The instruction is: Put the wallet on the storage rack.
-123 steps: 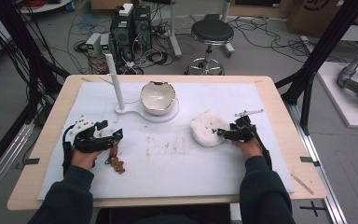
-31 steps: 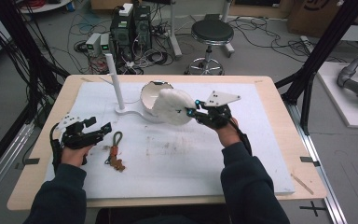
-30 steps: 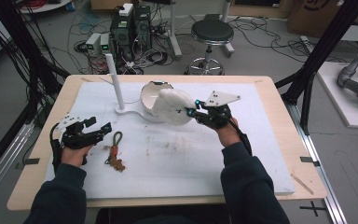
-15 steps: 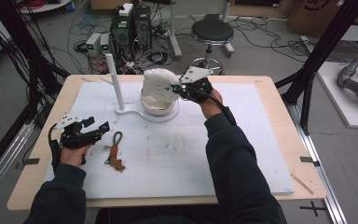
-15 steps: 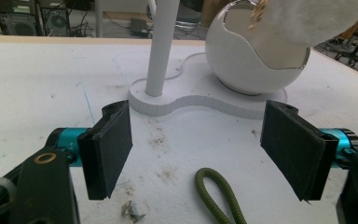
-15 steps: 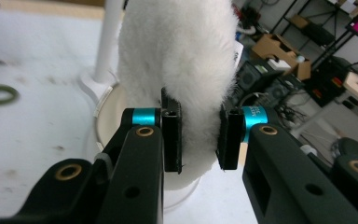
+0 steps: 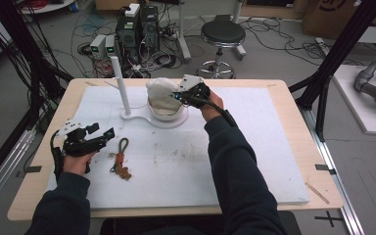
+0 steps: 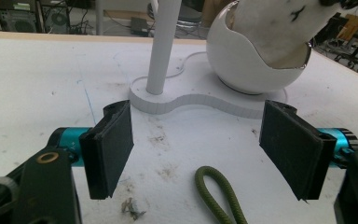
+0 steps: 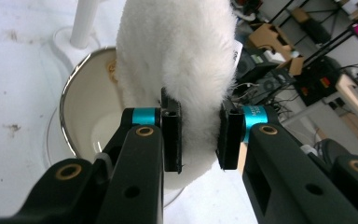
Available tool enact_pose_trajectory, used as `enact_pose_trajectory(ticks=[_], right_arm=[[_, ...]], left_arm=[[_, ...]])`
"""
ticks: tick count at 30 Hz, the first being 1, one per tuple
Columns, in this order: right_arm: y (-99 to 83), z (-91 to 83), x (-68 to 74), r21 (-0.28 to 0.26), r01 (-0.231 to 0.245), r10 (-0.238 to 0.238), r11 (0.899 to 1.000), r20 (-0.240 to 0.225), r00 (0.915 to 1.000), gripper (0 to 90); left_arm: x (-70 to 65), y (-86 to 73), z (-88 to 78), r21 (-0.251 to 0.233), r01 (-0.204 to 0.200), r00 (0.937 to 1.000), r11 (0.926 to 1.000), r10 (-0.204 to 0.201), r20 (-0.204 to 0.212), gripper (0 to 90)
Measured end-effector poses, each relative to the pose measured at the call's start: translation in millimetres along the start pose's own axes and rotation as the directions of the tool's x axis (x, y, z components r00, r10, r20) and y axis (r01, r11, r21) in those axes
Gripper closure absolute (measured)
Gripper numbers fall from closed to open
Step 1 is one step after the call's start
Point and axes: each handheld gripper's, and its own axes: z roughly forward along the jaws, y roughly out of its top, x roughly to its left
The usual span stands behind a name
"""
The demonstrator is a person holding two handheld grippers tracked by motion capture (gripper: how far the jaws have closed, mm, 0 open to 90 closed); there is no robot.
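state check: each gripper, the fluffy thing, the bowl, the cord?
left gripper: open, holding nothing
right gripper: shut on the fluffy white pad
fluffy white pad: pinched, lower end in the bowl
white bowl: upright on its base
green cord: loose on the mat

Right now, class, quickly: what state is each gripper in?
Left gripper: open, holding nothing.
Right gripper: shut on the fluffy white toy, over the white bowl.
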Motion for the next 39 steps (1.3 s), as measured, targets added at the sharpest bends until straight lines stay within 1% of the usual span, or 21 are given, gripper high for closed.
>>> enact_pose_trajectory(ticks=[5, 7, 8, 9, 10, 11, 12, 13, 14, 15, 17, 18, 23, 25, 27, 30, 31, 33, 35, 36, 39], right_arm=[[-6.3, 12.8, 3.9, 0.053, -0.035, 0.037, 0.998, -0.043, 0.9984, 71.5], [-7.4, 9.6, -2.3, 0.022, -0.2, 0.201, 0.979, -0.081, 0.9761, 53.5], [-6.9, 6.0, -4.8, 0.0, -0.276, 0.274, 0.961, -0.11, 0.9555, 51.5], [-6.0, 2.5, -8.1, -0.035, -0.322, 0.316, 0.946, -0.121, 0.941, 50.5], [-6.0, 2.5, -8.1, -0.035, -0.322, 0.316, 0.946, -0.121, 0.941, 50.5], [-3.7, -4.2, -11.6, -0.103, -0.411, 0.394, 0.906, -0.155, 0.9061, 55.6], [-3.7, -4.2, -11.6, -0.103, -0.411, 0.394, 0.906, -0.155, 0.9061, 55.6], [-2.9, -5.7, -12.9, -0.131, -0.427, 0.405, 0.895, -0.166, 0.8991, 62.3], [-2.2, -5.5, -13.1, -0.143, -0.457, 0.43, 0.878, -0.184, 0.884, 71.3], [-2.2, -5.5, -13.1, -0.143, -0.457, 0.43, 0.878, -0.184, 0.884, 71.3], [-3.8, -0.1, -11.4, -0.112, -0.472, 0.445, 0.874, -0.204, 0.8721, 76.2], [-7.2, 6.5, -9.0, -0.052, -0.488, 0.466, 0.871, -0.224, 0.856, 77.7], [-14.4, 8.5, -1.1, 0.046, -0.464, 0.456, 0.885, -0.292, 0.8406, 78.4], [-13.4, 3.2, 1.0, 0.044, -0.455, 0.449, 0.889, -0.274, 0.8504, 73.8], [-12.9, -0.1, 0.5, 0.04, -0.46, 0.453, 0.887, -0.271, 0.8497, 70.5], [-18.8, -14.8, 0.8, -0.026, -0.474, 0.456, 0.88, -0.236, 0.8584, 59.5], [-21.7, -19.8, -0.1, -0.005, -0.495, 0.482, 0.869, -0.225, 0.8471, 50.2], [-32.6, -32.5, -3.5, 0.029, -0.552, 0.544, 0.834, -0.219, 0.8102, 44.4], [-42.8, -46.4, -2.6, 0.021, -0.548, 0.542, 0.836, -0.18, 0.8207, 39.9], [-54.6, -61.2, -1.1, 0.036, -0.537, 0.537, 0.843, -0.121, 0.8349, 35.4], [-69.2, -77.3, 3.1, 0.028, -0.537, 0.537, 0.843, -0.071, 0.8405, 30.3]], left_arm=[[0.0, 0.0, -0.3, 0.001, 0.001, 1.0, 1.0, -0.001, 0.0, 26.3], [0.3, 0.0, -0.7, 0.002, 0.0, 1.0, 1.0, 0.0, 0.0, 26.3], [0.2, -0.1, -0.6, 0.002, 0.001, 1.0, 1.0, -0.001, -0.001, 26.3], [-0.3, -0.3, -0.1, 0.002, 0.004, 1.0, 1.0, -0.004, -0.001, 26.3], [-0.3, -0.3, -0.1, 0.002, 0.004, 1.0, 1.0, -0.004, -0.001, 26.5], [-0.3, -0.3, 0.2, 0.004, -0.001, 1.0, 1.0, 0.001, 0.0, 26.7], [-0.5, -0.3, 0.4, 0.007, -0.001, 1.0, 1.0, 0.001, 0.002, 26.7], [-0.6, -0.3, 0.4, 0.008, -0.002, 1.0, 1.0, 0.002, 0.003, 26.7], [-0.8, -0.3, 0.3, 0.007, -0.001, 1.0, 1.0, 0.001, 0.003, 26.8], [-0.7, -0.3, 0.2, 0.006, -0.002, 1.0, 1.0, 0.002, 0.002, 26.8], [-0.4, -0.2, -0.1, 0.004, 0.002, 1.0, 1.0, -0.002, 0.0, 26.9], [-0.3, -0.2, -0.3, 0.005, 0.006, 1.0, 1.0, -0.006, 0.0, 26.9], [-0.3, -0.3, -0.3, 0.008, 0.005, 1.0, 1.0, -0.005, 0.001, 26.9], [-0.3, -0.4, -0.2, 0.008, 0.006, 1.0, 0.9999, -0.006, 0.001, 26.9], [-0.4, -0.3, -0.4, 0.008, 0.006, 1.0, 1.0, -0.006, 0.002, 26.9], [-0.6, -0.3, -0.4, 0.007, 0.006, 0.9999, 1.0, -0.006, 0.01, 26.9], [-0.7, -0.4, -0.3, 0.008, 0.005, 0.9999, 1.0, -0.005, 0.015, 26.9], [-1.2, -0.5, 0.2, 0.004, 0.005, 0.9997, 1.0, -0.005, 0.024, 26.9], [-2.3, -0.2, 0.2, -0.003, 0.008, 0.9996, 1.0, -0.008, 0.028, 25.7], [-2.6, -0.1, 0.0, -0.011, 0.01, 0.9995, 0.9999, -0.01, 0.029, 22.5], [-3.5, 0.3, -0.3, -0.023, 0.018, 0.9991, 0.9996, -0.017, 0.04, 19.0]])
